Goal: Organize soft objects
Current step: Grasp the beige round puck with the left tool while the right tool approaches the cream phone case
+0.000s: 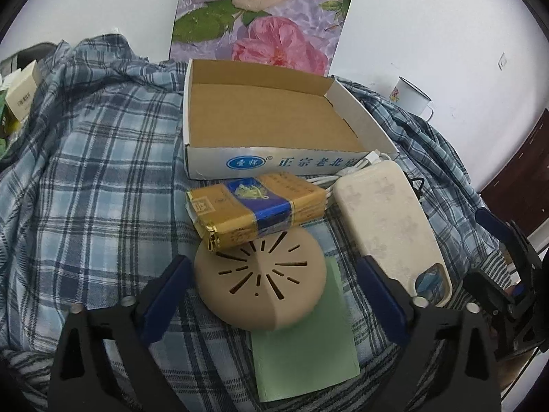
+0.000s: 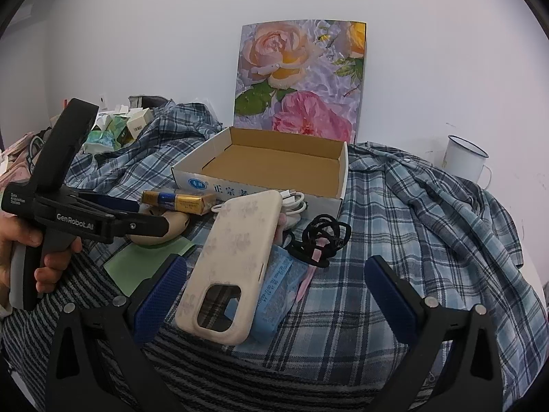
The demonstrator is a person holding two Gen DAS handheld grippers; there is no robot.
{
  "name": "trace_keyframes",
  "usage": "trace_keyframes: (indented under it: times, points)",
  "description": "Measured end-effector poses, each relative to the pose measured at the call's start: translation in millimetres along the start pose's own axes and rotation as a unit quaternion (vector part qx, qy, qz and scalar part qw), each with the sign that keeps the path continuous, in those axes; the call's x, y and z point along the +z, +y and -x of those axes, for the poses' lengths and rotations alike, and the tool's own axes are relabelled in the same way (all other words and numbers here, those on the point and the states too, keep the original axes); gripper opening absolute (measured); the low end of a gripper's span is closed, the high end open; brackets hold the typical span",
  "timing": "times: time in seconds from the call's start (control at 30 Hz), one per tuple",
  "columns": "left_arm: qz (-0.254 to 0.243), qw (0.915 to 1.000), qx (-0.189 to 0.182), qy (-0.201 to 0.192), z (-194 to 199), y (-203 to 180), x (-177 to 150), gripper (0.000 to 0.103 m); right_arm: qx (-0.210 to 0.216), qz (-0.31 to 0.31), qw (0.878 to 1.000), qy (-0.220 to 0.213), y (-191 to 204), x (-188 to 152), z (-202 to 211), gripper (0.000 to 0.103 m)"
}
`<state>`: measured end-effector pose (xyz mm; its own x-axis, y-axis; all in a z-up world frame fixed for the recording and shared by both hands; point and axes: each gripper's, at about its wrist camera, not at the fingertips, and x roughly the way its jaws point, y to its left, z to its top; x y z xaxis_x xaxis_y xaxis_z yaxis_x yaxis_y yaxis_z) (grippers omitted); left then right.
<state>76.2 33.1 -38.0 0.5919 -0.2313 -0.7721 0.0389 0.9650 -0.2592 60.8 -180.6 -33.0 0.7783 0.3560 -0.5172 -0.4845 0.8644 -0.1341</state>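
left gripper (image 1: 274, 274): jaws straddle beige disc (image 1: 260, 281) | box (image 1: 219, 164): empty

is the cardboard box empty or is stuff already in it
Empty. The cardboard box lies open-topped, and both views show only its bare brown floor; nothing is inside.

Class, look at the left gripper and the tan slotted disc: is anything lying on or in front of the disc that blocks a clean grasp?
Yes. A yellow-and-blue packet overlaps the far edge of the tan slotted disc. The left gripper is open, fingers either side of the disc.
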Motion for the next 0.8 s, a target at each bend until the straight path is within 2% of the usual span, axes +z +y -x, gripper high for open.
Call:
trace_keyframes:
  times: [0.13,0.23,0.47,0.5,0.8]
  points:
    - [0.013,0.9998,-0.013,0.01,-6.8,6.3,1.0,0.09,-0.002,0.004,1.0,0.004,1.2,0.0,-1.4,0.103]
    - [0.028,0.9992,-0.022,0.019,-10.9,14.3,2.0,0.09,-0.001,0.004,1.0,0.005,0.8,0.6,-1.9,0.103]
    - [-0.015,0.999,0.026,0.032,-19.2,-3.0,-0.5,0.089,0.001,0.001,1.0,0.019,1.3,0.7,-5.7,0.103]
    - [-0.017,0.9989,0.03,0.031,-19.5,-4.2,-1.1,0.086,0.001,0.001,1.0,0.021,1.0,0.8,-6.4,0.103]
    - [-0.025,0.9995,0.021,0.006,-9.3,-5.5,-4.2,0.082,0.003,-0.002,1.0,0.027,-0.7,2.1,-9.3,0.103]
